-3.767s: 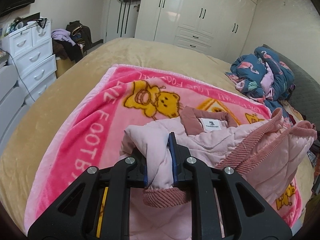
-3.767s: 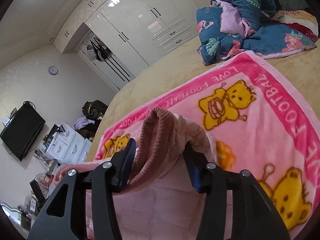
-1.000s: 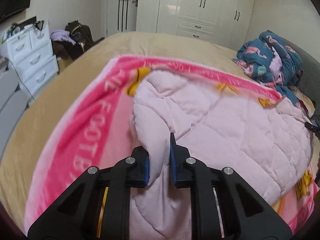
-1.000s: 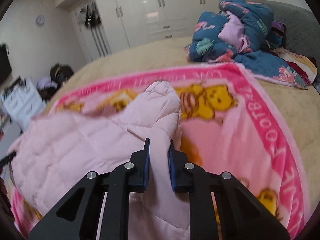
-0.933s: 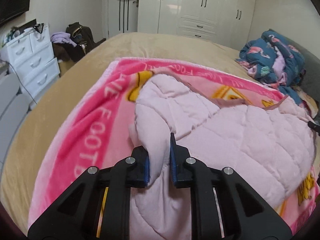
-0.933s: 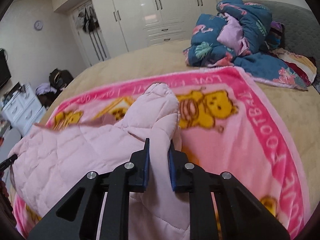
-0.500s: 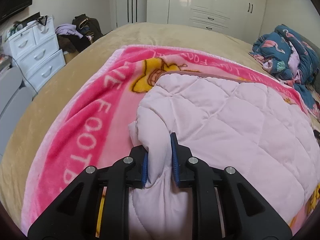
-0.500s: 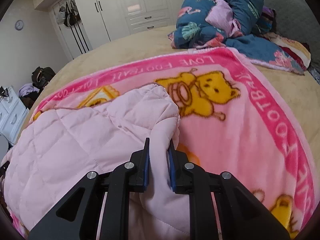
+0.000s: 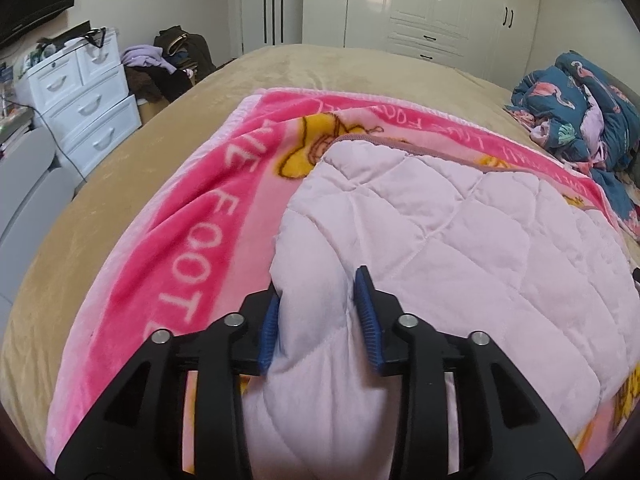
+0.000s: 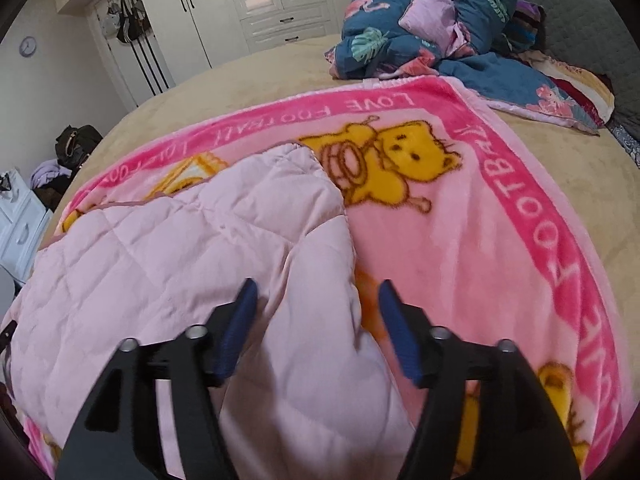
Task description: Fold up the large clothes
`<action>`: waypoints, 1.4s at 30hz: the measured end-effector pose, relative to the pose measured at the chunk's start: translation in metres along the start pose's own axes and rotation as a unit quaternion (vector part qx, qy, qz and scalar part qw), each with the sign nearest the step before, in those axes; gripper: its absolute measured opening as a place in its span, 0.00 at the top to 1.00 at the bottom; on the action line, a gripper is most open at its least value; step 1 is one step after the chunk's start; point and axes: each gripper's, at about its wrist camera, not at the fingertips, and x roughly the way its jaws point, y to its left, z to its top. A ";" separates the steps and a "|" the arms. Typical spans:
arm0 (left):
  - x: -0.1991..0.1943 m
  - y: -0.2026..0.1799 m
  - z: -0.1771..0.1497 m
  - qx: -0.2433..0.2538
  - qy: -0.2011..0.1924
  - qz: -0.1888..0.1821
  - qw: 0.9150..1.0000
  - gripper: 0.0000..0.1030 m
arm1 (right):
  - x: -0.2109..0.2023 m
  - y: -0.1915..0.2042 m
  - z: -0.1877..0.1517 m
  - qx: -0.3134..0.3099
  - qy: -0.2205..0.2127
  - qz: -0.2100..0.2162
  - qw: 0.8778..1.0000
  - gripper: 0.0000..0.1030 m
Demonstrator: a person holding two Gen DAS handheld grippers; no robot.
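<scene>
One left gripper [image 9: 318, 312] fills the foreground of the left wrist view, angled down toward the bed. Its two blue-padded fingers [image 9: 269, 330] are parted, the jaws having just been opening; a fold of one pale pink quilted jacket [image 9: 460, 256] bulges up between them. The left pad lies against the fold, the right pad stands at its edge, and neither squeezes it. The jacket lies spread flat, lining side hidden, on one pink cartoon-bear blanket [image 9: 192, 240], extending ahead and to the right of the gripper. The blanket covers one tan bed [image 9: 120, 184]. One white drawer unit [image 9: 86, 100] stands at the left, one white wardrobe [image 9: 432, 8] at the far wall, one heap of blue flamingo-print bedding [image 9: 576, 104] at the right.

One right gripper [image 10: 316, 324] appears in the right wrist view, likewise tilted downward. Its jaws stand wide, having just been opening, and the fingers [image 10: 236, 328] clear the cloth on both sides. The jacket's right edge [image 10: 312, 308] lies between them, unheld, with the body of the jacket [image 10: 160, 264] stretching left across the blanket [image 10: 500, 240]. One yellow bear [image 10: 396, 164] is printed just beyond the jacket's corner. One wall clock [image 10: 28, 46] hangs at upper left.
</scene>
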 end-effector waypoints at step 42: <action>-0.118 -0.006 -0.099 -0.028 -0.015 -0.052 0.998 0.09 | -0.166 0.014 -0.117 0.014 -0.074 0.100 0.992 0.04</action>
